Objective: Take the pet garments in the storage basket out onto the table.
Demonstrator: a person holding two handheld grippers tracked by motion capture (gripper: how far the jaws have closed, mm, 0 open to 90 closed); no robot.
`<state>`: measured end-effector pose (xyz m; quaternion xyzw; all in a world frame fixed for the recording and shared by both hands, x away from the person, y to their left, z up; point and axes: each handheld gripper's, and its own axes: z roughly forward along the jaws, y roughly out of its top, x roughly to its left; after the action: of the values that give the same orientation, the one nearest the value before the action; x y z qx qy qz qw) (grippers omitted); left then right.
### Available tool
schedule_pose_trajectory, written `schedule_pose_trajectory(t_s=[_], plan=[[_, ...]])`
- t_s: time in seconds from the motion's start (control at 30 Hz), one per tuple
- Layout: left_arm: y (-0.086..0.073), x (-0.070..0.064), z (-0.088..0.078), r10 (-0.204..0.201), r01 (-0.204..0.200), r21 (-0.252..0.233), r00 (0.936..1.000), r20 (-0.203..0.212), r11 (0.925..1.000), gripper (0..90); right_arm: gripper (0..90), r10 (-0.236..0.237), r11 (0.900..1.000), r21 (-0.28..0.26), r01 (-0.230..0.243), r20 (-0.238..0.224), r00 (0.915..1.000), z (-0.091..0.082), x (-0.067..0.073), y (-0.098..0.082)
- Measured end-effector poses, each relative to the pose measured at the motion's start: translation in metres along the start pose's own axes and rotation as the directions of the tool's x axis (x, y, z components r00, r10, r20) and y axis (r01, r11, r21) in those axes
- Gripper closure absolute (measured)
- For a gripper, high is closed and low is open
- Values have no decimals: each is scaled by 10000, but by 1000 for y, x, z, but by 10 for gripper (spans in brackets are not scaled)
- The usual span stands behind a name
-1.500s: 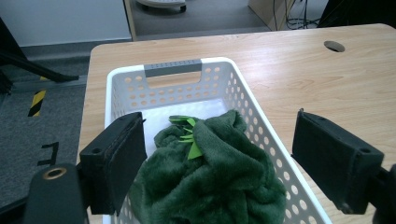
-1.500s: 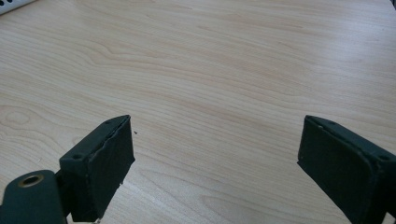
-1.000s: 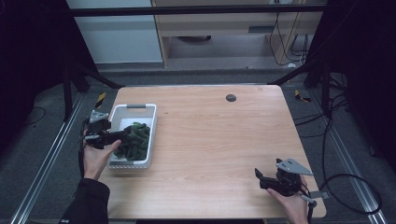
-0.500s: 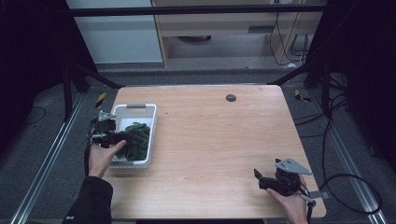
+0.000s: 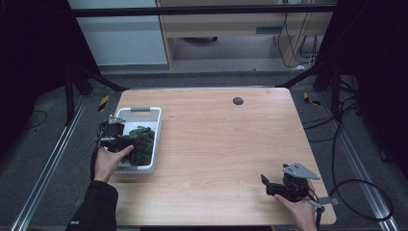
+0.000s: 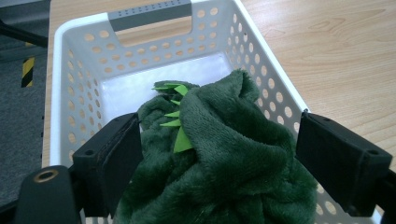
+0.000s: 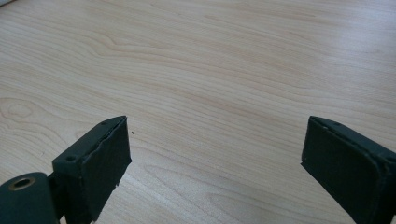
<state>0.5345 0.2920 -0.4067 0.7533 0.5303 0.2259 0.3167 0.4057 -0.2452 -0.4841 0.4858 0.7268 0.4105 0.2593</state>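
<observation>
White plastic, punched all over with round holes — that is the basket (image 5: 126, 114) at the table's left edge, its grey-trimmed handle at the far end. Inside it lies a dark green plush toy (image 6: 219, 154) with bright green felt spikes along a fold. The left gripper (image 5: 126, 143) reaches into the basket from the near-left side, held in the person's left hand (image 5: 109, 162); in the left gripper view its jaws stand wide apart on either side of the plush, the left jaw touching the fabric, the right one just clear of it. The pale wooden table (image 5: 221, 144) stretches bare across the middle, with a small dark round spot (image 5: 237, 100) near the far edge. At the near-right corner the right gripper (image 5: 267, 185) hovers low over the wood — jaws spread wide, nothing between them.
</observation>
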Motion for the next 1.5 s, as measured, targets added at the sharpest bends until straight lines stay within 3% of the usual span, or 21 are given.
schedule_pose_trajectory(t_s=[0.67, 0.93, 1.13, 1.3, 1.4, 1.5], plan=[[-1, -4, 27, 116, -118, 944, 9999, 33, 9955, 140, 66, -106, 9998, 190, 108, -100, 9999, 3, -1, -1], [-2, -3, 37, 177, -163, 1389, 9998, -89, 9902, 167, 63, 25, 9996, 285, -20, -172, 9998, 3, 0, -1], [-4, -1, 41, 39, -46, 1839, 10000, 42, 9829, 269, 63, -32, 9994, 338, 39, -182, 9998, 4, 0, -2], [-5, -3, 43, -69, 44, 2071, 9999, 109, 9783, 452, 63, -12, 9994, 342, 19, -196, 9998, 4, -1, -1], [-7, -4, 45, -115, 88, 2417, 9999, 97, 9703, 517, 63, -18, 9994, 357, 25, -204, 9998, 4, -1, -1], [-8, -3, 46, -118, 105, 2535, 9999, 37, 9673, 632, 63, -15, 9993, 363, 22, -216, 9998, 4, -1, -1]])
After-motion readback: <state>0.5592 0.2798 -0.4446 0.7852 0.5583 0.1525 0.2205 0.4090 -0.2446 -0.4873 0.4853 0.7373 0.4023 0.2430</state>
